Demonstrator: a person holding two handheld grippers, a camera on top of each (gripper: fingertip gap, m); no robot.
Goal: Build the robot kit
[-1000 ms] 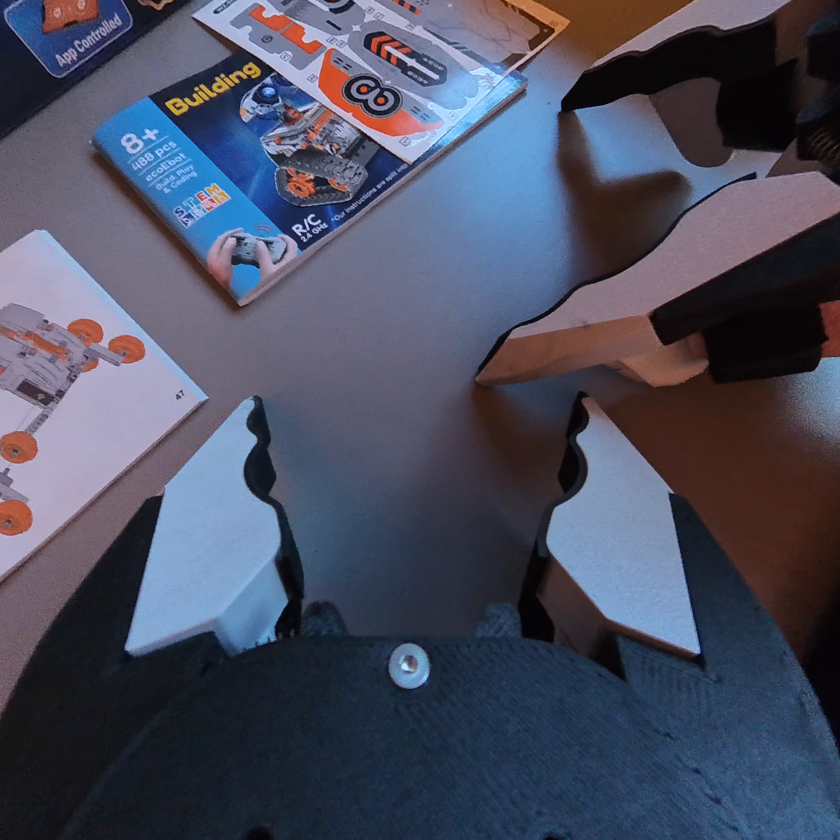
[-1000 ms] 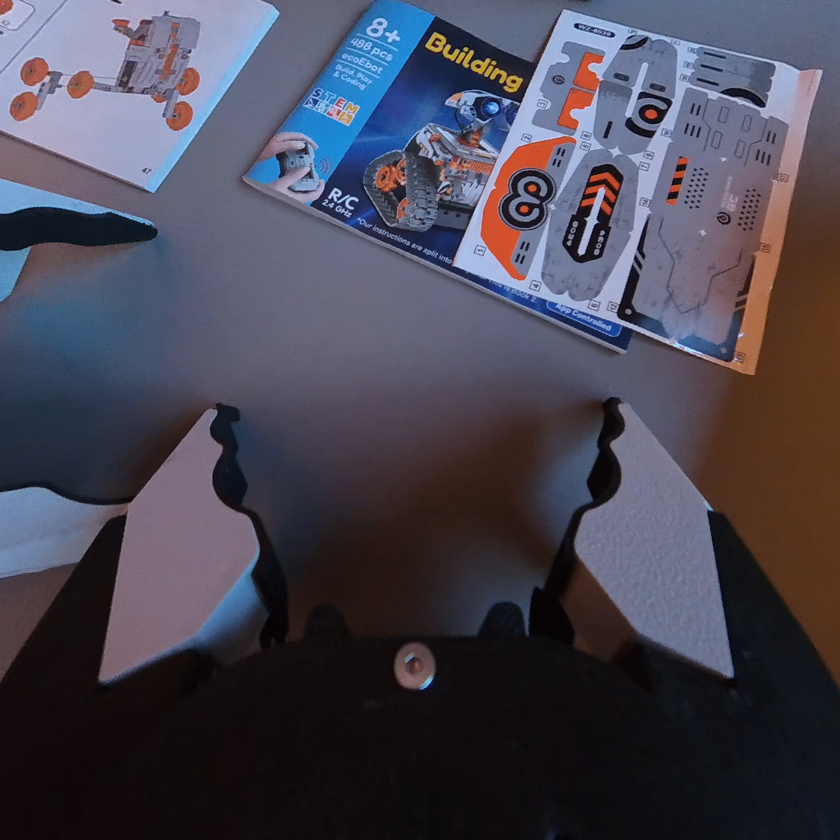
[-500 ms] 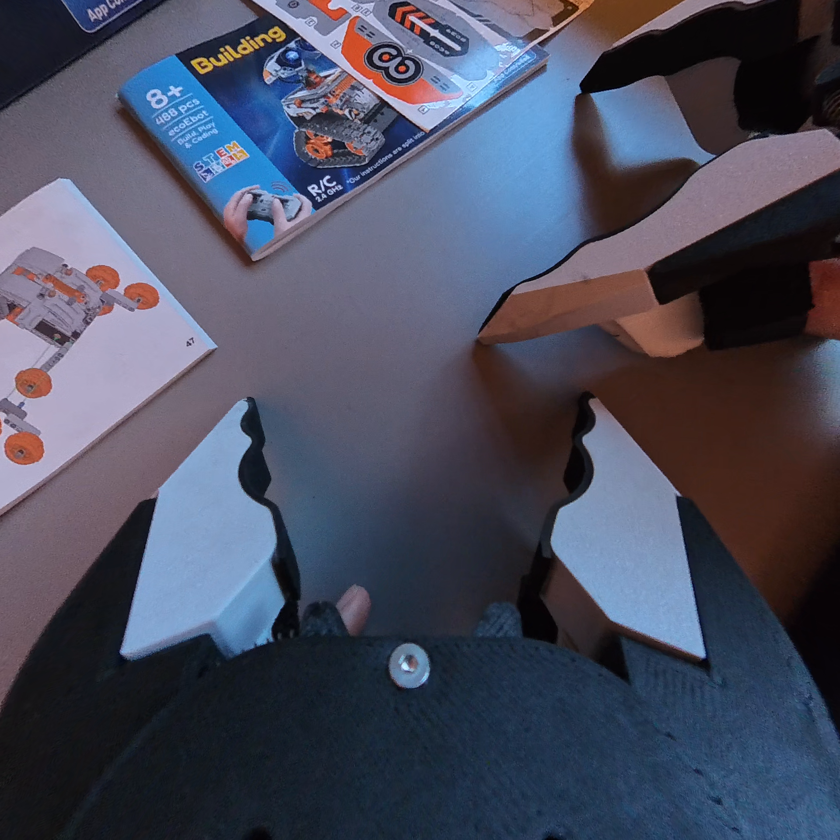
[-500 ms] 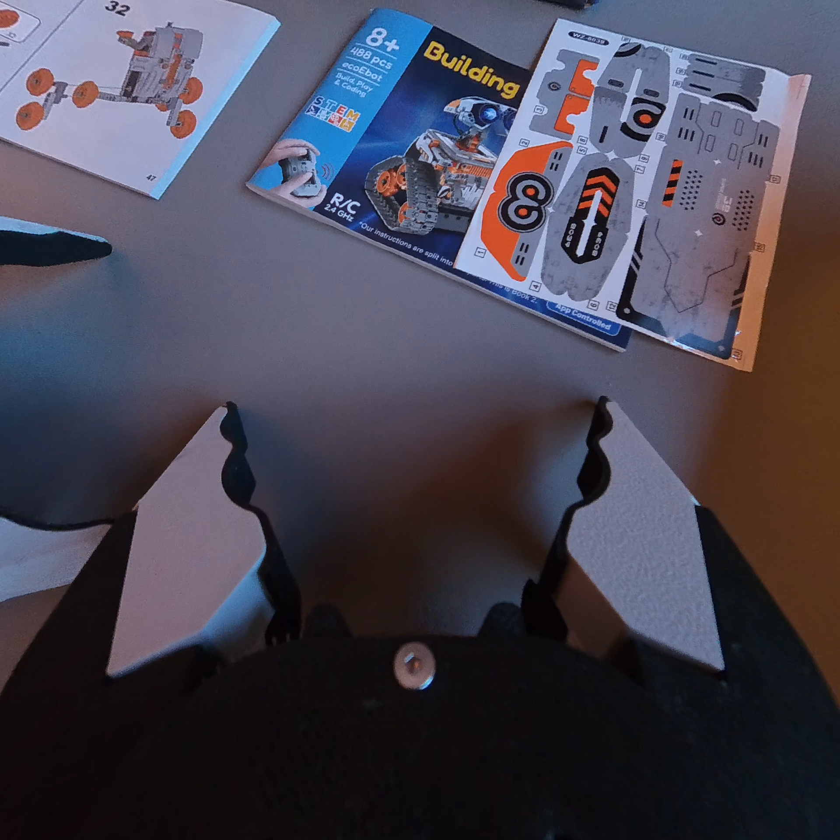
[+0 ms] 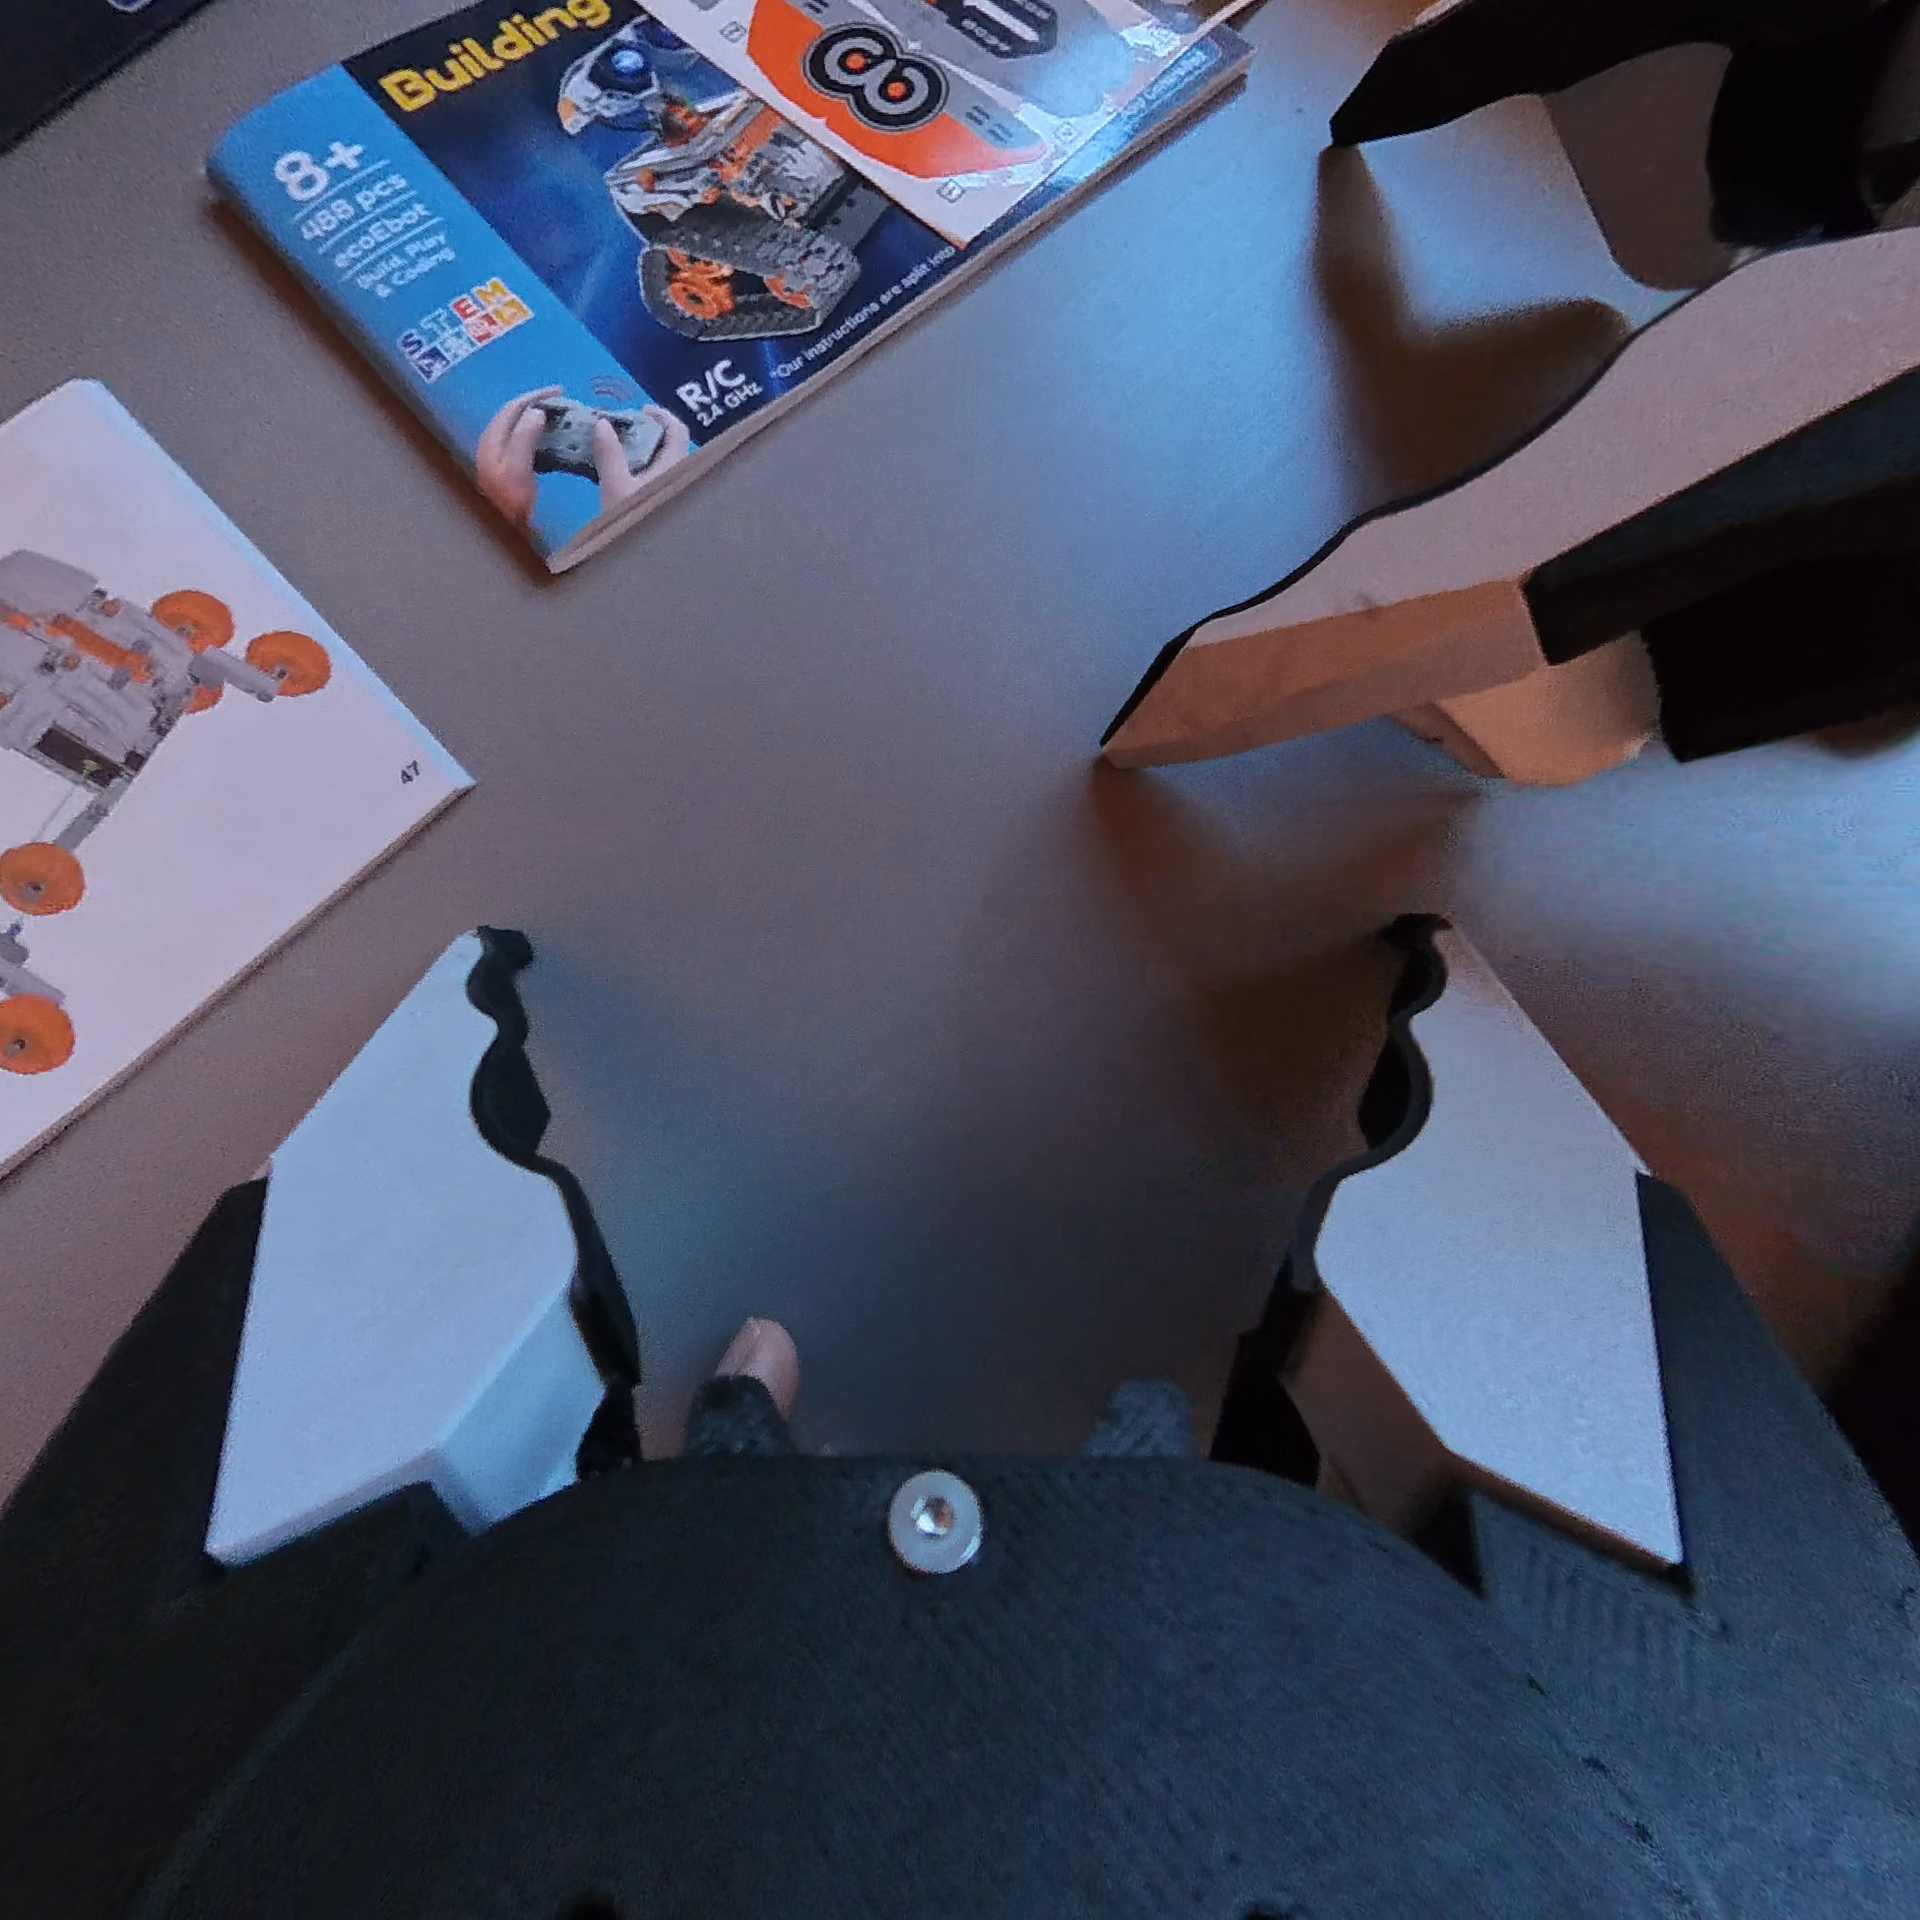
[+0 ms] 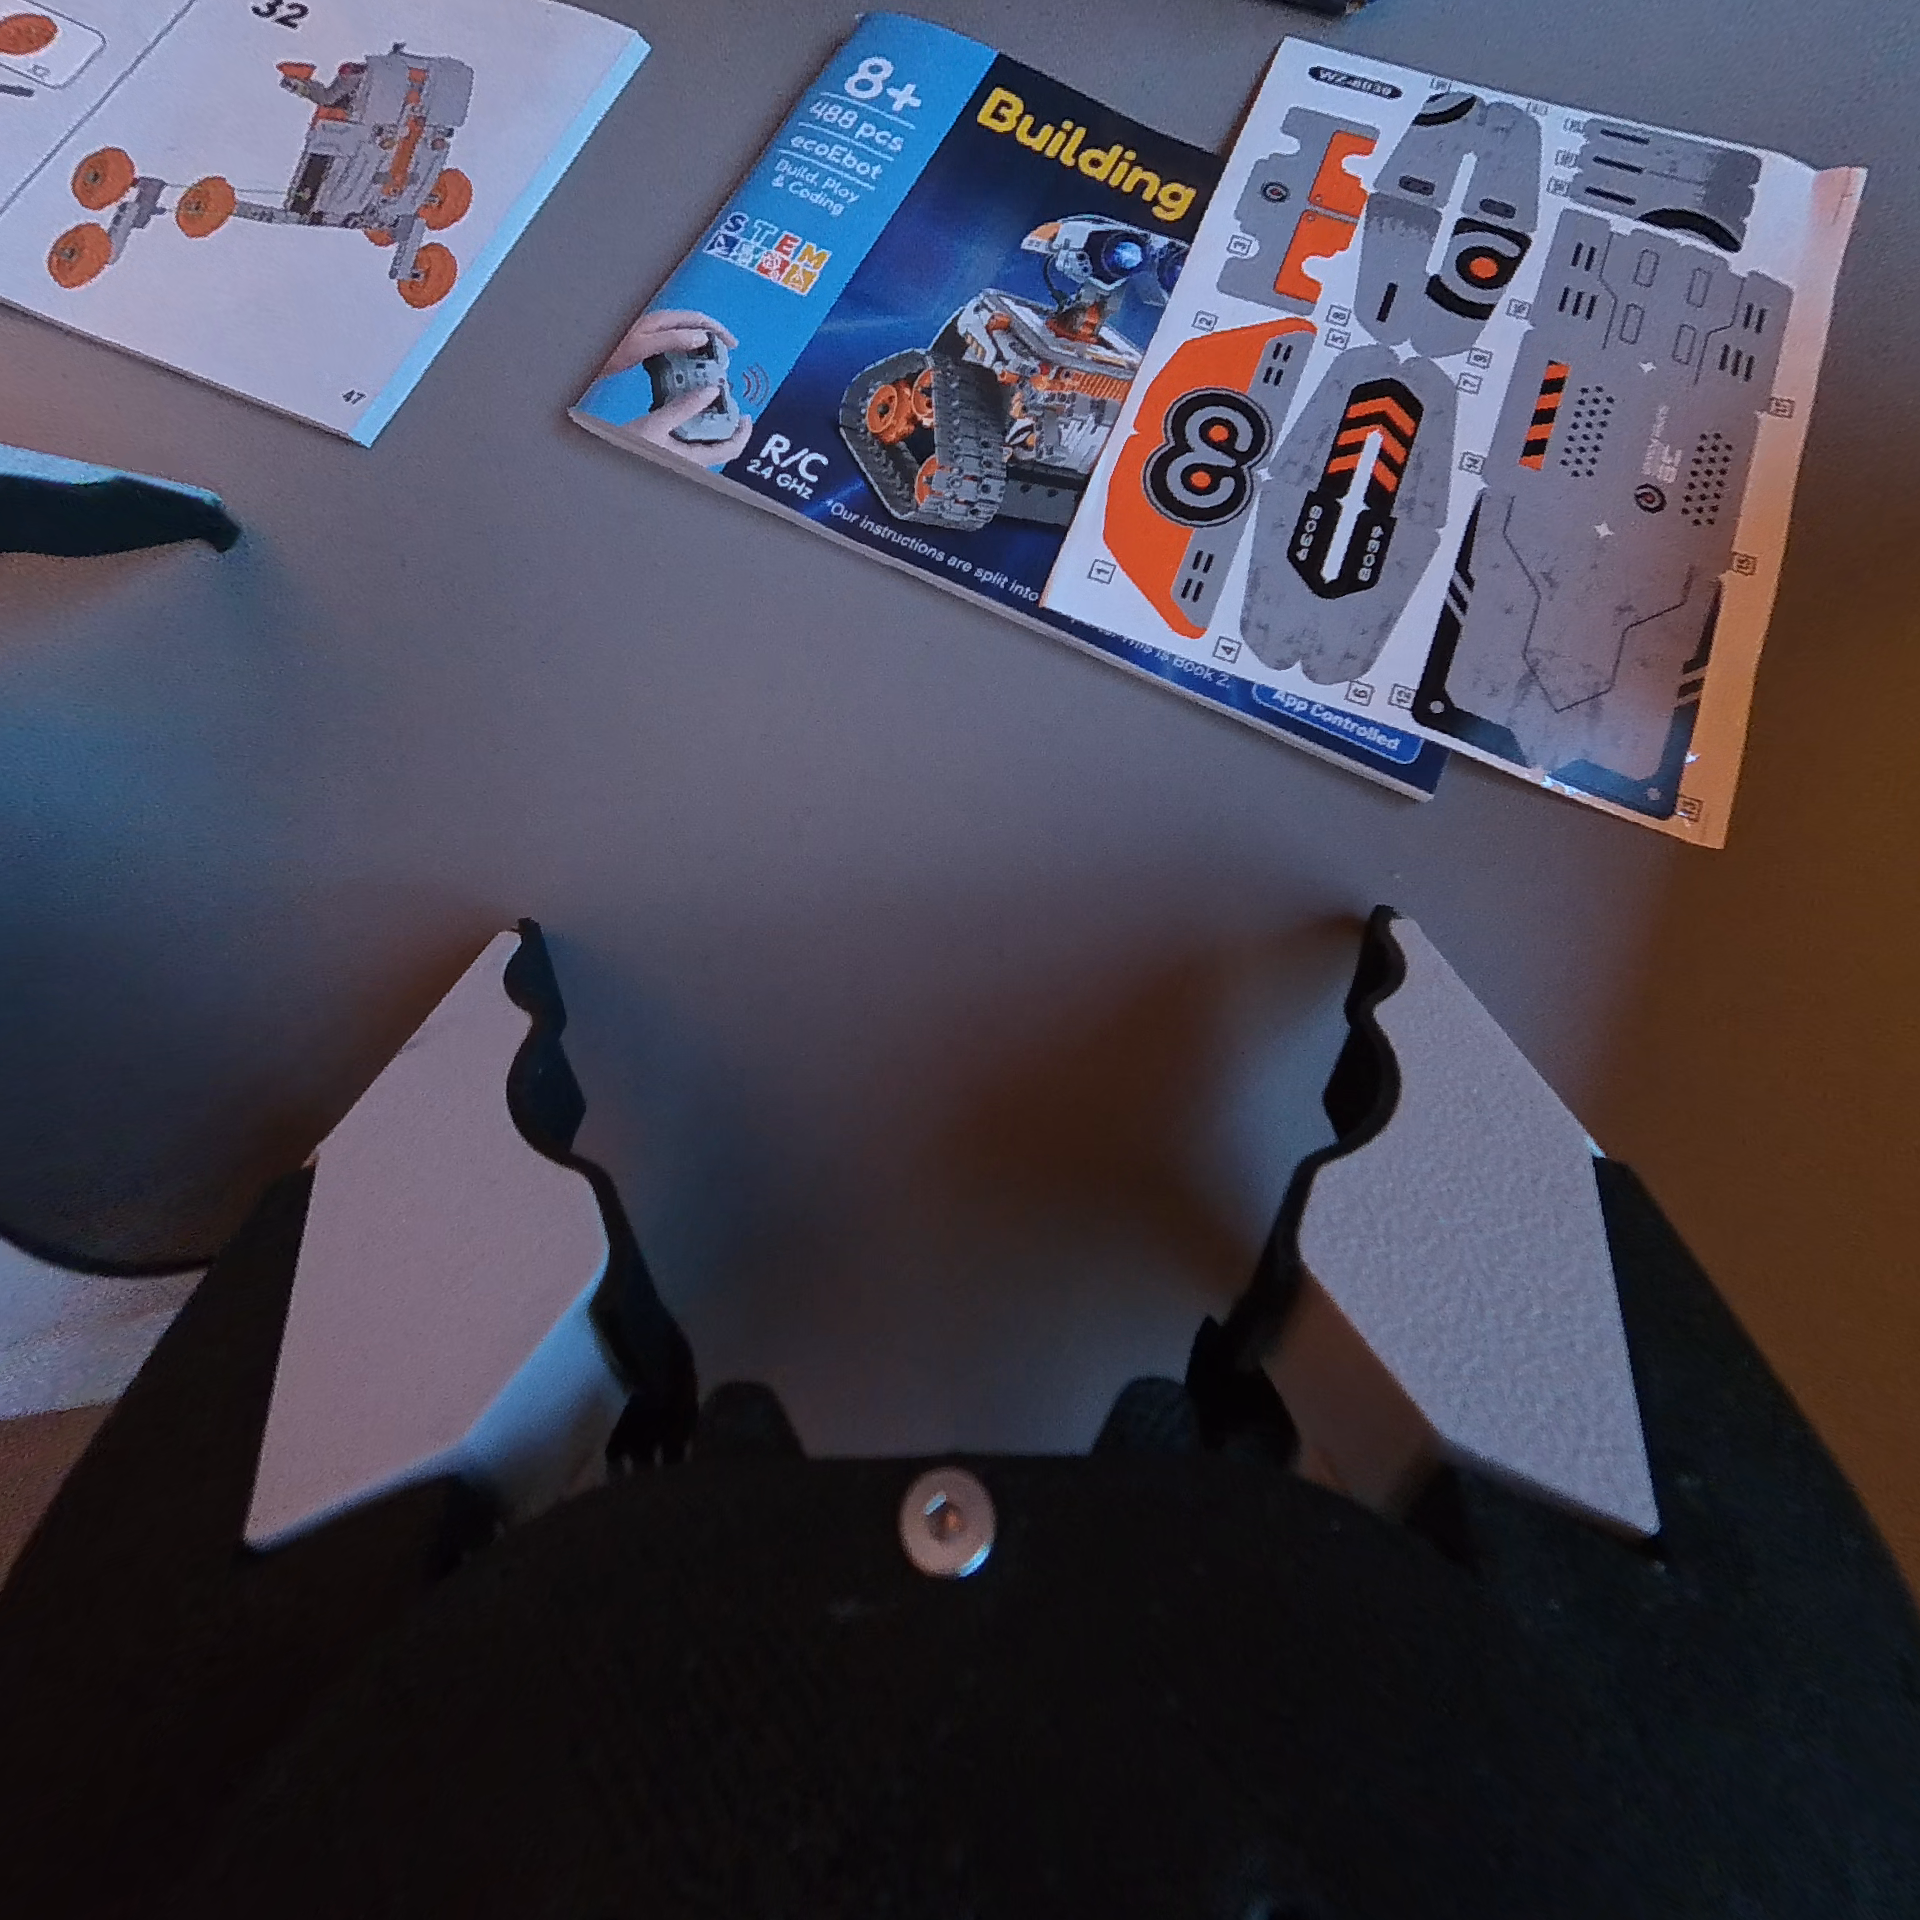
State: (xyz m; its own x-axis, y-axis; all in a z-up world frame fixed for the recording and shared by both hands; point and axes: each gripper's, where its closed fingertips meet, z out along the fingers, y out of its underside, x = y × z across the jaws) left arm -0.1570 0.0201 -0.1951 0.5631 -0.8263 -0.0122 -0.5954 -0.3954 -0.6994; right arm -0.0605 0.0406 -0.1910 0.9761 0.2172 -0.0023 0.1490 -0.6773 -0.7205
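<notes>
In the left wrist view, your left gripper point(image 5: 956, 935) hangs over bare grey table point(image 5: 883, 675) with its jaws spread wide and nothing between them. A fingertip point(image 5: 764, 1356) of your hand peeks out at the base of the left jaw. Far and left of the gripper lies a blue booklet point(image 5: 582, 281) with a tracked toy robot on its cover; a sticker sheet point(image 5: 935, 83) in orange and grey overlaps its far right corner. Nearer, at the left edge, an open white booklet point(image 5: 156, 748) shows a drawing of a grey vehicle with orange wheels. Your right gripper point(image 5: 1226, 436) reaches in from the right edge, its jaws also parted, the near one low over the table just beyond your left gripper's right jaw.

In the right wrist view, your right gripper point(image 6: 951, 920) is likewise spread wide and holds nothing, with only bare table point(image 6: 831, 810) in its gap. The blue booklet point(image 6: 894, 301) lies far ahead, slightly left of centre, and the sticker sheet point(image 6: 1475, 416) covers its right part and juts past it to the right. The open white booklet point(image 6: 291, 187) sits far left, apart from the blue one. At the left edge a dark fingertip point(image 6: 114, 514) of your left gripper pokes in.
</notes>
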